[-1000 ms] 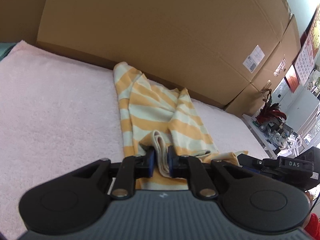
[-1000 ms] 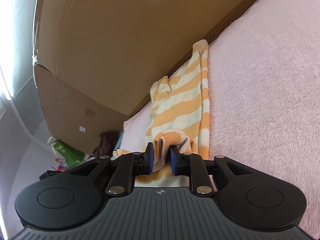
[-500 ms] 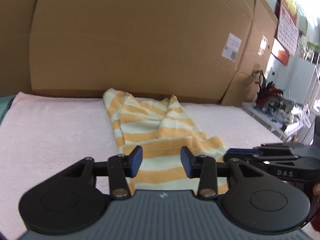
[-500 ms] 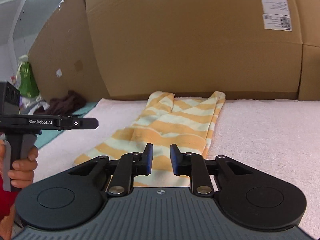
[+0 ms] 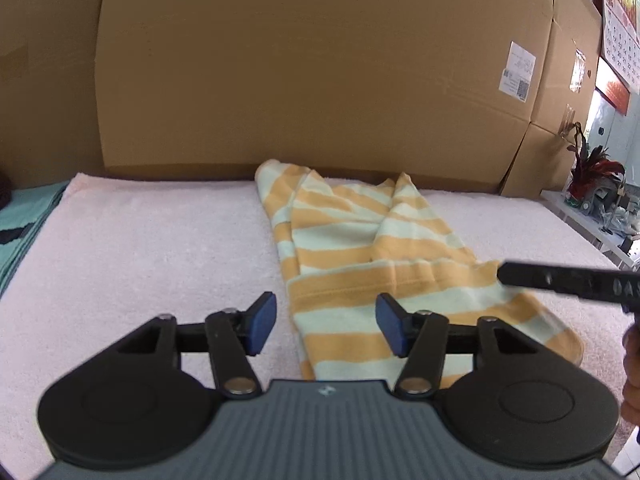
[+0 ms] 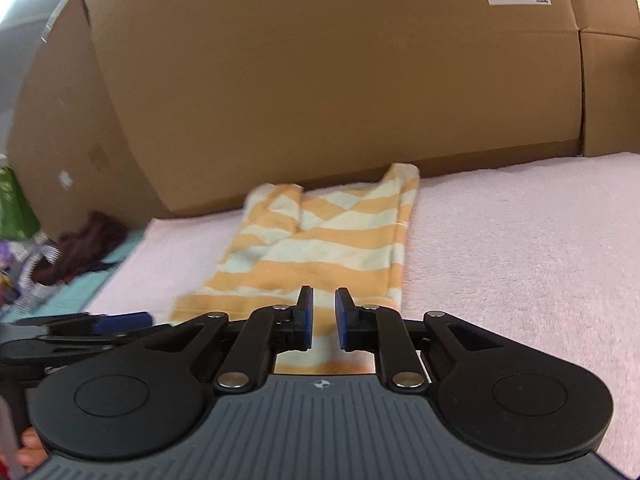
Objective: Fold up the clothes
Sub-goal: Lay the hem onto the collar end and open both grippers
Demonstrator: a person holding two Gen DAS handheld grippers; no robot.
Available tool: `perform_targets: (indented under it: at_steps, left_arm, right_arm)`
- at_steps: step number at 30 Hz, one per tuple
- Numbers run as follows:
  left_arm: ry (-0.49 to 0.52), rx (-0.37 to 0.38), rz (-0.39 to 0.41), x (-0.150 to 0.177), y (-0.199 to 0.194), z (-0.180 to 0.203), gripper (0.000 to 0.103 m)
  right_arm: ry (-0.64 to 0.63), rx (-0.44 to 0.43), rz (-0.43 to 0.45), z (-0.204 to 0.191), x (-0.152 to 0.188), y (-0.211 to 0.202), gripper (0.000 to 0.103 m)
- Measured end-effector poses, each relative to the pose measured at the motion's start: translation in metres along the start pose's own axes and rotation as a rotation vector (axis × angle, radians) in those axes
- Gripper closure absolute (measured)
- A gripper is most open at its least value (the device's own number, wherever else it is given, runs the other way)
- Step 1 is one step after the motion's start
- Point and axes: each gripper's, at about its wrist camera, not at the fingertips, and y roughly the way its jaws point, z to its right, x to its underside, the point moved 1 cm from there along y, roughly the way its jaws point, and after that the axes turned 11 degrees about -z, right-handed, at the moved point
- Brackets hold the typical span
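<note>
Right now the striped garment [image 5: 360, 272] is lying lengthwise on the pink towel-covered surface [image 5: 140, 248], its far end reaching the surface's back edge against the cardboard boxes [image 5: 300, 72] and its near end lying close to both tools. It is already looking narrowed, with side panels lying folded over the middle and a hemmed orange band crossing it.

The left tool [image 5: 326, 322] is hanging released over the near part of the cloth, its jaws opening, with fabric showing below the gap but no pad pressing on it. The right tool [image 6: 323, 316] is standing nearly clenched with a slim gap, and nothing appears pinched there, though the cloth behind the gap is making this hard to judge.

So a fold is probably just being let go, and the step in hand is the release. The next move is likely calling for both tools to pinch the near end at its two corners and carry it toward the back edge.

The left wrist view is showing the hem band, a calendar [image 5: 620, 20] and a plant [image 5: 592, 160] beyond the surface's right edge. The right wrist view alone is showing a dark heap of clothing [image 6: 80, 248] on teal cloth past the left edge.
</note>
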Motion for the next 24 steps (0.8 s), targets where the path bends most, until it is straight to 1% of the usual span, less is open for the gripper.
perform_targets:
  at_steps: [1,2,3,4,5,6,7,8,9,10,11,12,13,14,15,16,17,18,19,20,22,23,24]
  left_arm:
    - [-0.001,-0.013,-0.016,-0.005,0.007,0.001,0.047]
    - [-0.002,-0.026,-0.035,-0.01,0.014,0.003,0.048]
    - [0.006,-0.072,-0.075,-0.013,0.026,0.003,0.047]
    - [0.014,-0.12,-0.116,-0.016,0.039,0.004,0.041]
    - [0.003,-0.135,-0.106,-0.016,0.041,0.002,0.038]
    - [-0.003,-0.134,-0.11,-0.017,0.04,0.001,0.038]
    - [-0.005,-0.136,-0.113,-0.016,0.037,-0.001,0.039]
    - [-0.006,-0.137,-0.116,-0.015,0.033,-0.002,0.04]
    - [0.001,-0.133,-0.099,-0.012,0.027,-0.003,0.045]
    - [0.016,-0.126,-0.076,-0.008,0.02,-0.001,0.045]
    - [0.038,-0.134,-0.069,-0.004,0.017,0.001,0.043]
    - [0.059,-0.17,-0.073,0.0,0.018,0.003,0.041]
    - [0.08,-0.208,-0.077,0.003,0.02,0.006,0.037]
    - [0.081,-0.219,-0.066,0.006,0.015,0.006,0.037]
    - [0.08,-0.228,-0.054,0.008,0.011,0.005,0.038]
    - [0.079,-0.219,-0.04,0.012,0.002,0.004,0.039]
    - [0.08,-0.21,-0.025,0.016,-0.007,0.003,0.039]
    - [0.079,-0.204,-0.012,0.022,-0.018,0.001,0.039]
    - [0.067,-0.17,-0.01,0.029,-0.027,-0.001,0.037]
    - [0.054,-0.133,-0.009,0.037,-0.036,-0.004,0.037]
    - [0.047,-0.071,-0.009,0.05,-0.05,-0.005,0.035]
    - [0.053,-0.047,-0.009,0.057,-0.055,-0.003,0.033]
    - [0.074,-0.05,-0.008,0.063,-0.056,0.003,0.03]
  right_arm:
    - [-0.017,-0.034,-0.017,-0.004,0.005,-0.002,0.087]
    - [-0.027,-0.003,-0.039,-0.008,0.01,0.003,0.087]
    - [-0.024,0.04,-0.048,-0.008,0.013,0.009,0.091]
    - [-0.02,0.084,-0.055,-0.007,0.016,0.016,0.096]
    - [0.015,0.084,-0.045,-0.004,0.014,0.013,0.1]
    - [0.054,0.08,-0.034,0.0,0.012,0.01,0.103]
    - [0.094,0.075,-0.023,0.003,0.01,0.006,0.103]
    - [0.133,0.07,-0.012,0.006,0.008,0.002,0.096]
    - [0.12,0.051,0.004,0.004,0.009,-0.005,0.089]
    - [0.1,0.03,0.02,0.001,0.01,-0.012,0.088]
    - [0.08,-0.009,0.004,-0.002,0.011,-0.015,0.088]
    - [0.066,-0.034,-0.038,-0.005,0.014,-0.011,0.087]
    - [0.059,0.02,-0.07,-0.008,0.016,-0.003,0.086]
    - [0.053,0.082,-0.101,-0.01,0.019,0.006,0.094]
    - [0.044,0.122,-0.075,-0.011,0.022,0.007,0.102]
    - [0.049,0.141,-0.06,-0.011,0.023,0.004,0.102]
    - [0.06,0.138,-0.041,-0.011,0.024,-0.002,0.096]
    - [0.056,0.123,-0.007,-0.012,0.028,-0.014,0.087]
    - [0.05,0.106,0.028,-0.012,0.031,-0.026,0.085]
    - [0.032,0.106,0.038,-0.013,0.035,-0.036,0.08]
    - [-0.017,0.092,0.018,-0.016,0.046,-0.05,0.074]
    - [-0.04,0.082,0.006,-0.017,0.053,-0.056,0.068]
    - [-0.051,0.084,-0.007,-0.018,0.059,-0.059,0.064]
